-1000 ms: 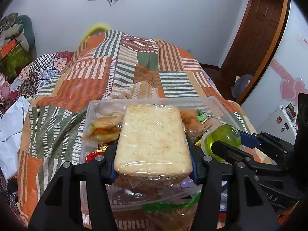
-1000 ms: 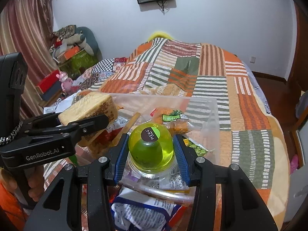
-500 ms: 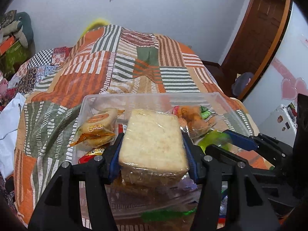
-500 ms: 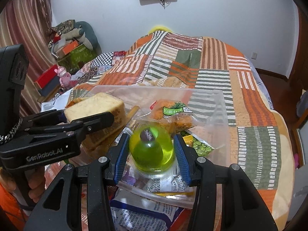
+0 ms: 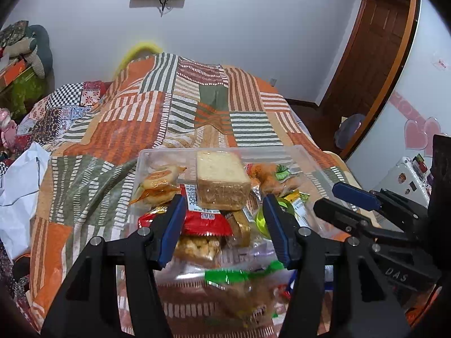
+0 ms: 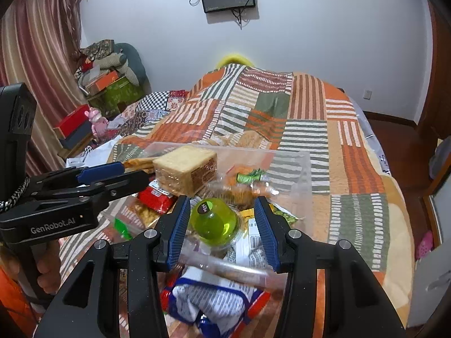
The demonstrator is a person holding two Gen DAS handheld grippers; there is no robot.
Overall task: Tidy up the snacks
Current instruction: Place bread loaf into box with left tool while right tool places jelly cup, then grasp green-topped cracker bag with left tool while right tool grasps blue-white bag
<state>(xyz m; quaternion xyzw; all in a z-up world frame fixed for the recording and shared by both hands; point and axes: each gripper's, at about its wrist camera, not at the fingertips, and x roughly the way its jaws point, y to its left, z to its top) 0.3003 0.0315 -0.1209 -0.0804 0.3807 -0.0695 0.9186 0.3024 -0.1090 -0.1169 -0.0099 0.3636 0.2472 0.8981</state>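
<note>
Left wrist view shows the bed [image 5: 118, 129] under its patchwork quilt, and on it the clear plastic bin [image 5: 307, 160] already crowded with packets. The biggest change sits in the middle of that bin: the wrapped cake slice [image 5: 222, 183], which half a second ago was clamped between the blue pads, now rests on top of the other snacks, clear of the left hand-held gripper [image 5: 222, 225], whose jaws stand spread and hold nothing. From the right wrist view the same slice [image 6: 187, 171] lies on a red packet [image 6: 155, 197] at the bin's left side. The green jelly cup [image 6: 212, 224] has likewise been let go: a second ago it was pinched, and now it sits among the wrappers at the near edge of the bin, with the right hand-held gripper [image 6: 221, 225] released and its pads apart on either side, not touching it. Both drops appear finished, so I judge both grippers free to fetch further loose snacks, such as the blue-and-white packet [image 6: 214, 304] in front.
</note>
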